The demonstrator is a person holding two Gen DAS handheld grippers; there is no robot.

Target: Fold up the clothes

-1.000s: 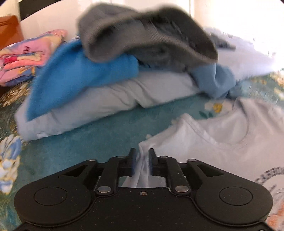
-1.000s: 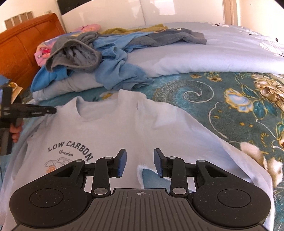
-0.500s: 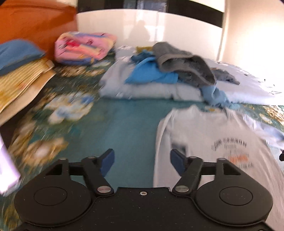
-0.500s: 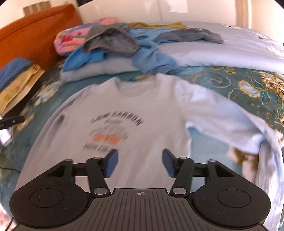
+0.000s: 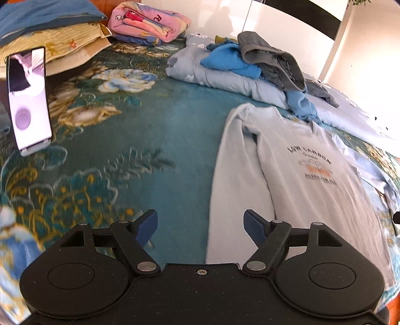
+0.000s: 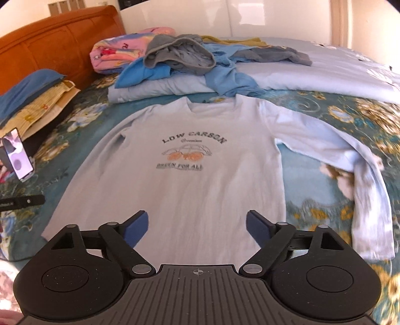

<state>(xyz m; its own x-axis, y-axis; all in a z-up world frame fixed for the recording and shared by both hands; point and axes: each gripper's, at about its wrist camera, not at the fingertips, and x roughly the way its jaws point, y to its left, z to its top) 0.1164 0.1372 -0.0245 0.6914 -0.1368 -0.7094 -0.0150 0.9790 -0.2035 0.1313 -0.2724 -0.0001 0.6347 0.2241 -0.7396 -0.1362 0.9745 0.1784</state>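
A pale blue long-sleeved shirt (image 6: 195,180) printed "LOW CARBON" lies flat, front up, on the teal floral bedspread (image 6: 325,207). Its right sleeve (image 6: 360,175) bends down along the side. The shirt also shows in the left wrist view (image 5: 300,180). My right gripper (image 6: 196,225) is open and empty above the shirt's hem. My left gripper (image 5: 200,222) is open and empty over the shirt's left edge and sleeve (image 5: 225,175). The left gripper's tip shows at the left edge of the right wrist view (image 6: 22,200).
A heap of grey and blue clothes (image 6: 180,57) lies on a folded pale blue quilt (image 6: 312,80) beyond the collar. A phone on a stand (image 5: 28,100) stands to the left. Pillows (image 5: 50,32), a pink folded blanket (image 5: 150,20) and an orange headboard (image 6: 55,50) lie behind.
Both grippers let go of the shirt's shoulders, opened wide and drew back toward the hem. The shirt now lies spread flat.
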